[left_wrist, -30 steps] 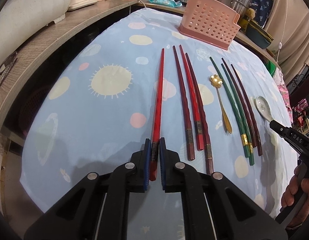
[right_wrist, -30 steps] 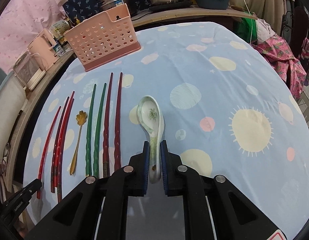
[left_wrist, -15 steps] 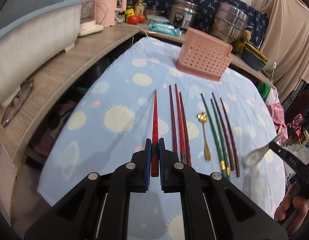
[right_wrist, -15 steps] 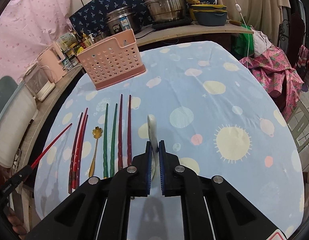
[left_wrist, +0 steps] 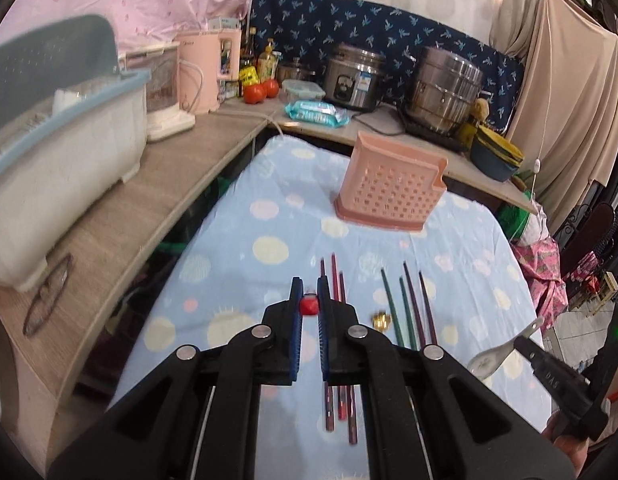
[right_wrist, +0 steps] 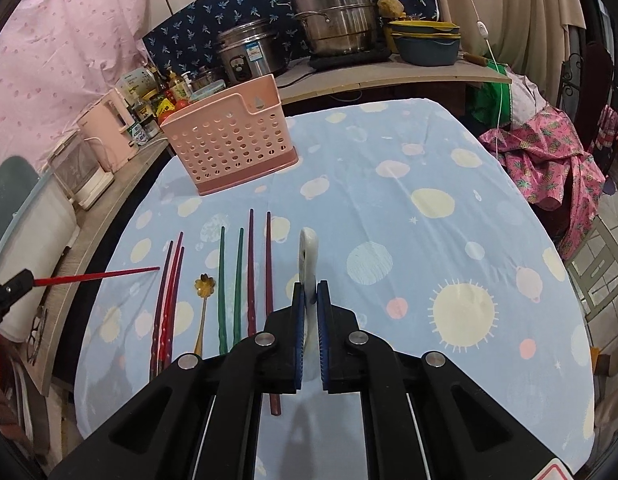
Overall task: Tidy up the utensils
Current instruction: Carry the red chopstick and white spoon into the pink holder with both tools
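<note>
Red chopstick pinched end-on in left gripper: light, stiff, slippery. Ceramic spoon clamped by handle in right gripper (fragile; best kept gripped low).

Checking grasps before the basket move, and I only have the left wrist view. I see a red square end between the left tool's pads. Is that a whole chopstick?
Observer: Yes. The right wrist view shows the red chopstick at full length. It sticks out of the left tool, with its tip pointing toward the row on the cloth.
Operator: Spoon grip on the right?
Observer: The white spoon sits edge-on between the right tool's pads, bowl forward.
Operator: Gold spoon? My tool covers most of it.
Observer: The gold spoon lies on the cloth between the three reddish chopsticks and the green pair.
</note>
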A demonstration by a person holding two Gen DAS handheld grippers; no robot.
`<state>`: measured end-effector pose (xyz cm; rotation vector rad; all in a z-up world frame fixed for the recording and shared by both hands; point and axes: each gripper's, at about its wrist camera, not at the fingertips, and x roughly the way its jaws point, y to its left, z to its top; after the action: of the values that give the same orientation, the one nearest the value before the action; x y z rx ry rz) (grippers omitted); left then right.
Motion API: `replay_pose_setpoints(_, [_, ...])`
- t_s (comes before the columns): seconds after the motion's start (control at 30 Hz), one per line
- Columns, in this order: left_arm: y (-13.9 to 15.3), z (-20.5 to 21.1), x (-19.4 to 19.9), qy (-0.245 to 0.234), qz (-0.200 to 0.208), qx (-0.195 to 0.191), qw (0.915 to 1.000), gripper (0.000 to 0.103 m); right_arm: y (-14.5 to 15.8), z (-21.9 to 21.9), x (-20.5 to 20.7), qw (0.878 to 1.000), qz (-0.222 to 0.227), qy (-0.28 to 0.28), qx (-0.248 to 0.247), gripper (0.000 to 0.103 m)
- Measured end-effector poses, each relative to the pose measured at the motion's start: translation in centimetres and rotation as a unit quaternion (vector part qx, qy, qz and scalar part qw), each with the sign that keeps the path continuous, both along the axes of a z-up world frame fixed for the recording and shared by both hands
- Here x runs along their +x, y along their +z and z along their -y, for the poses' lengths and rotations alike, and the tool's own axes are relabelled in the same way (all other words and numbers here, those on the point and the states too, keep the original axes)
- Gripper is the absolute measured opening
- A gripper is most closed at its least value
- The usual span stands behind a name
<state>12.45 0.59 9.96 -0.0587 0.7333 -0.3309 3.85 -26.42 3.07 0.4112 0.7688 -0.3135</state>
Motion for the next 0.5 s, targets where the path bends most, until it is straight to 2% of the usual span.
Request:
replay_pose_setpoints(0.23, [3.9, 1.1, 4.1, 0.004, 0.038, -0.007, 0.9992, 0.007, 1.6, 0.3, 3.6, 1.000, 0.009, 0.018, 0.001, 0.007])
replay_pose_setpoints(0.5, [10.1, 3.6, 8.6, -0.003, 0.099, -0.027, 0.9948, 0.007, 5.8, 2.6, 9.8, 0.998, 0.048, 0.025, -0.013, 0.007])
